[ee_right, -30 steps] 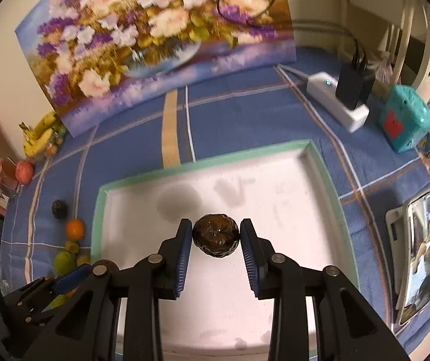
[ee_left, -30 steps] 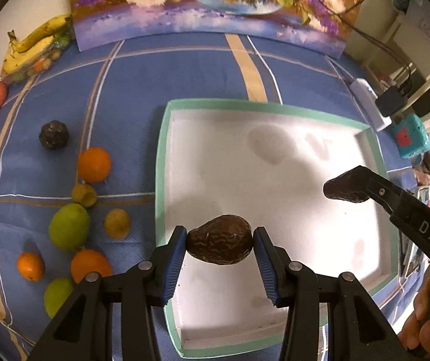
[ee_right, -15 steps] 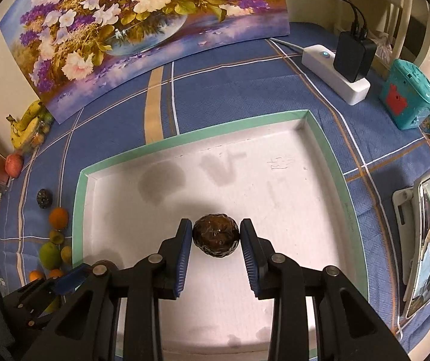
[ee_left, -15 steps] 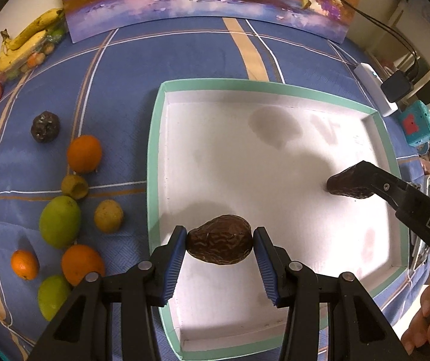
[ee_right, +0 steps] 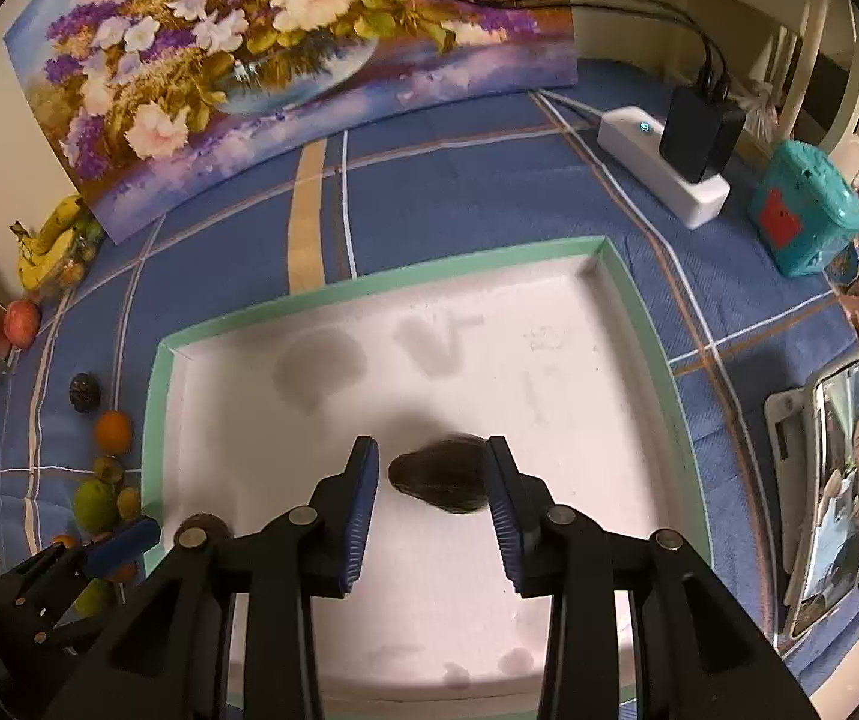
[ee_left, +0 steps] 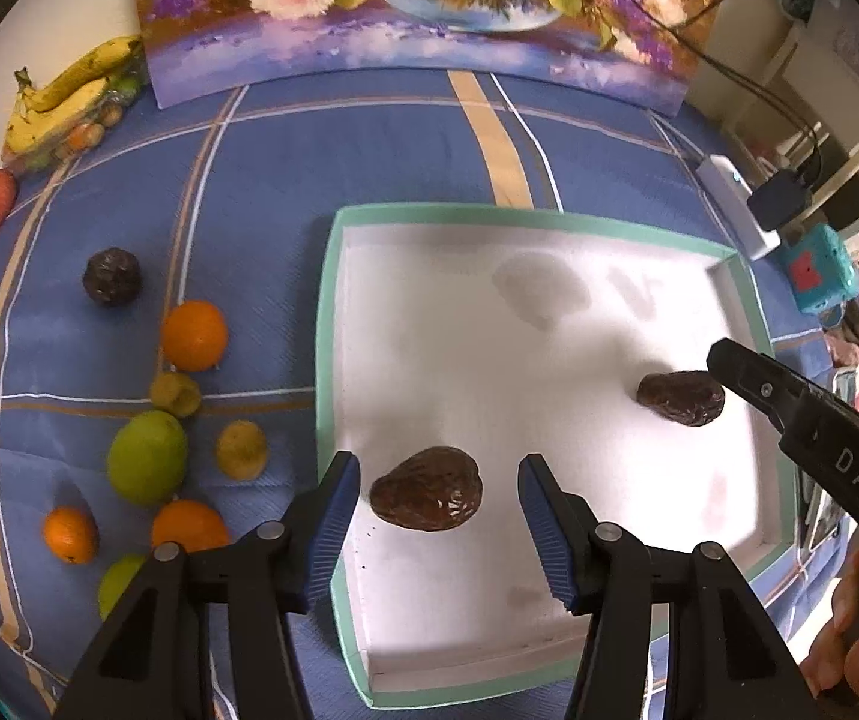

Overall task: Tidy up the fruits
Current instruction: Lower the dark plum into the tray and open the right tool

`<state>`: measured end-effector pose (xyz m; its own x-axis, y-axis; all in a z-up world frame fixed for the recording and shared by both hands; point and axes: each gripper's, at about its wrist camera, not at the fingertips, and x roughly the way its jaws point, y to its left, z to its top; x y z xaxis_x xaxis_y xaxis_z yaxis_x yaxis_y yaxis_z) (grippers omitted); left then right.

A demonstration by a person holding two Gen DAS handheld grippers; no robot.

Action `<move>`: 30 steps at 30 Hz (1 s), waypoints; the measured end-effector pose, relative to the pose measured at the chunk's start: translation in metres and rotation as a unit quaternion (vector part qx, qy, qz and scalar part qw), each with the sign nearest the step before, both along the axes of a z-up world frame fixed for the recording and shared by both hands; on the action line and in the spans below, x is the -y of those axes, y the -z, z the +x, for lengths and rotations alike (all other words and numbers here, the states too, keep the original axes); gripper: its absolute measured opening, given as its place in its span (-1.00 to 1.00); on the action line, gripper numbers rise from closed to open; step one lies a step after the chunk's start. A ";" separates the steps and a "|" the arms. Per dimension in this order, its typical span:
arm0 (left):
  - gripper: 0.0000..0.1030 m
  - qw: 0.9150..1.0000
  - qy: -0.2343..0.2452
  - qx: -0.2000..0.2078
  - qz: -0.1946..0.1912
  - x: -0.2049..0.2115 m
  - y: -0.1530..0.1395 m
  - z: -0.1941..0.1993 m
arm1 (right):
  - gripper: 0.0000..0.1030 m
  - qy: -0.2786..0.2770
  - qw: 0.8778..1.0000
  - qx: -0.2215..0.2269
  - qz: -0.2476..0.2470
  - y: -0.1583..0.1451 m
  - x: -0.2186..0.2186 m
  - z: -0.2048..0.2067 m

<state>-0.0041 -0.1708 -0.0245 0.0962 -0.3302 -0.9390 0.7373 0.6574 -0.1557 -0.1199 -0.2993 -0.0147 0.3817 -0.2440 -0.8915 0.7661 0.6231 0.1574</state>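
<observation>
A table (ee_left: 369,138) covered in a blue checked cloth fills both views, with a large flower painting (ee_left: 417,6) standing along its far edge. A wide white tray (ee_left: 326,324) with a green rim sits on the cloth, right of centre in the left wrist view. Two dark, wrinkled avocados lie on the tray floor. The left avocado (ee_left: 426,497) rests near the tray's near-left corner, between the spread fingers of the left hand-held gripper (ee_left: 439,507), which is open and touches nothing. The right avocado (ee_right: 442,480) lies towards the tray's right side, between the parted fingers of the right hand-held gripper (ee_right: 433,492); its right finger looks very close to the fruit, though contact is unclear. Left of the tray, loose fruit sits on the cloth: a green mango (ee_left: 146,457), several oranges (ee_left: 195,336), and a dark passion fruit (ee_left: 112,284). Bananas (ee_left: 69,96) lie at the far-left corner
</observation>
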 end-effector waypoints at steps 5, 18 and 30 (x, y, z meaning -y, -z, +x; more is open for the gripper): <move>0.14 1.000 -0.020 -0.002 -0.013 -0.009 -0.007 0.008 | -0.28 -0.003 1.000 0.004 -0.009 -0.008 -0.003 -0.001; 0.41 0.996 -0.085 -0.007 -0.010 -0.033 -0.004 0.036 | -0.24 -0.008 1.000 -0.004 -0.005 -0.003 -0.006 0.003; 1.00 0.987 -0.148 0.053 0.014 -0.058 -0.003 0.058 | 0.55 -0.019 0.999 -0.024 -0.020 0.002 -0.010 0.010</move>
<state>0.0542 -0.1131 -0.0213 0.2833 -0.2463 -0.9269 0.5232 0.8496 -0.0658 -0.1100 -0.2890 -0.0165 0.3481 -0.2665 -0.8988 0.7480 0.6568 0.0950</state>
